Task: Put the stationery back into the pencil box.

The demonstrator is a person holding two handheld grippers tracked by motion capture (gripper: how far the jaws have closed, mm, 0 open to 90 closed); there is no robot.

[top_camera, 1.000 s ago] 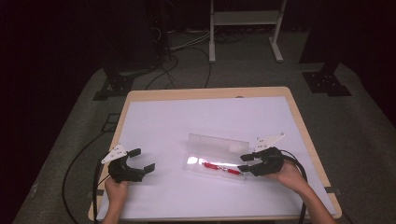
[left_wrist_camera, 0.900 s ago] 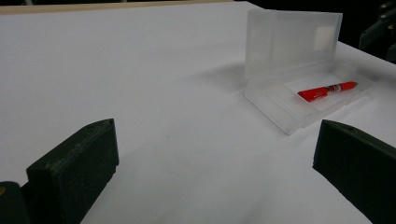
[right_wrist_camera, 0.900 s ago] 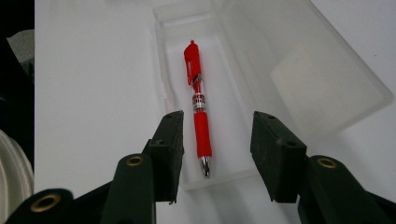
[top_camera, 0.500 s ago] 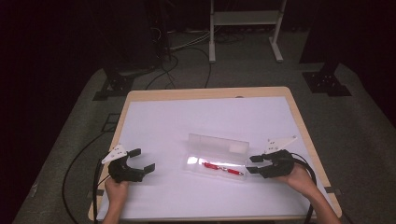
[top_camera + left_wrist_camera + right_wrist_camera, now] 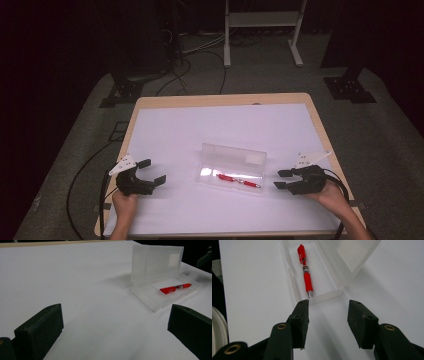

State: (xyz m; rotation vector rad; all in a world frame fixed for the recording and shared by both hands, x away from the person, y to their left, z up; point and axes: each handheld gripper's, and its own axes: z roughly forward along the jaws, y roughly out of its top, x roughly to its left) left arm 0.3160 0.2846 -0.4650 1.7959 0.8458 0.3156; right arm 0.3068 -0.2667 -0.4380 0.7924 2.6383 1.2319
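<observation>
white table (image 5: pixel 200 130) | dark room, floor cables (image 5: pixel 195 47) | left gripper (image 5: pixel 151 171), right gripper (image 5: pixel 281 179) agape, empty

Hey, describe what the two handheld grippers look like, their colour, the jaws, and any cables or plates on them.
Both the left gripper and the right gripper are black, each with two blocky black jaws. A pale grey three-cornered plate sits on top of each. The right gripper view shows brass-coloured rivets on the jaw arms. A black cable trails from each back toward the person. The forearms are bare; no sleeves show.
</observation>
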